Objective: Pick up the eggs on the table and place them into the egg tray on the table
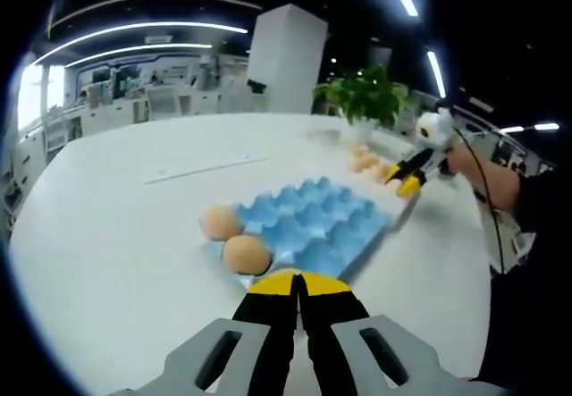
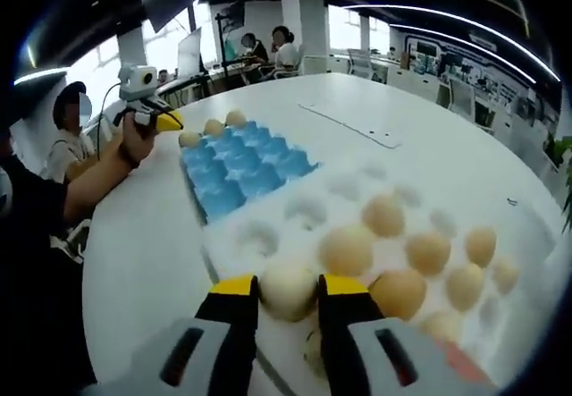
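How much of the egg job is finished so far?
Two eggs already sit along one edge of the blue egg tray; its other cups look empty. In the right gripper view, the right gripper has its fingers either side of a pale egg, apparently picking it up. The left gripper is shut and holds nothing. Several loose eggs lie on the white table, so most of the job remains.

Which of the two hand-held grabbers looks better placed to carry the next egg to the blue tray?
The right gripper: its jaws already flank a pale egg among the loose eggs. The left gripper is shut and empty beside the blue egg tray.
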The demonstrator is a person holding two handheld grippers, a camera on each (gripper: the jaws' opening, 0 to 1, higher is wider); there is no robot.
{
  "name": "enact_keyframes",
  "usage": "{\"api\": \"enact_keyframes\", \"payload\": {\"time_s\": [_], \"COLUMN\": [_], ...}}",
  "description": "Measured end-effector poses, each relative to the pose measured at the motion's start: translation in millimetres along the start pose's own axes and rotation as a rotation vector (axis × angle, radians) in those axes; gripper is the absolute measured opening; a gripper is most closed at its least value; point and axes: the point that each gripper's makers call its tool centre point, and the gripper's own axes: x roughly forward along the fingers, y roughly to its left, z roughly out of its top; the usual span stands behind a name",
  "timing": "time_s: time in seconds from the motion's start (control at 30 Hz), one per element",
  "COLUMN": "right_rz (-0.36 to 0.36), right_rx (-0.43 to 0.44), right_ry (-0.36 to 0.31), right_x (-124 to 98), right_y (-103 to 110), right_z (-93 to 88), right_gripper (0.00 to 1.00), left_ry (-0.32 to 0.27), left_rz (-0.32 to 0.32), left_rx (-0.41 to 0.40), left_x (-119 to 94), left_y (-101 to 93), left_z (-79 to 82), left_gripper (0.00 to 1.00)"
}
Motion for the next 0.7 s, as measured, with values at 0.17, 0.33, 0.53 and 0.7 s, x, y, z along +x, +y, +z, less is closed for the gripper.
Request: {"api": "enact_keyframes", "payload": {"time_s": [0.17, 0.33, 0.53, 0.7], "right_rz": [0.006, 0.039, 0.055, -0.006], "right_rx": [-0.002, -0.011, 0.009, 0.006], "right_ry": [0.025, 0.058, 0.068, 0.009], "right_x": [1.0, 1.7, 3.0, 2.0], "right_y": [-0.8, -1.8, -2.6, -3.5], "right_z": [1.1, 1.1, 0.6, 0.8], "right_gripper": [0.28, 0.29, 0.28, 0.27], "left_ry": [-0.003, -0.007, -0.003, -0.008], "left_rz": [-0.001, 0.001, 0.0, 0.002], "left_rx": [0.003, 0.008, -0.002, 0.01], "left_x": [0.1, -0.6, 1.4, 1.8], "left_y": [-1.4, -2.4, 0.8, -0.4], "left_z": [0.1, 0.4, -1.3, 0.3], "left_gripper": [0.01, 0.01, 0.01, 0.01]}}
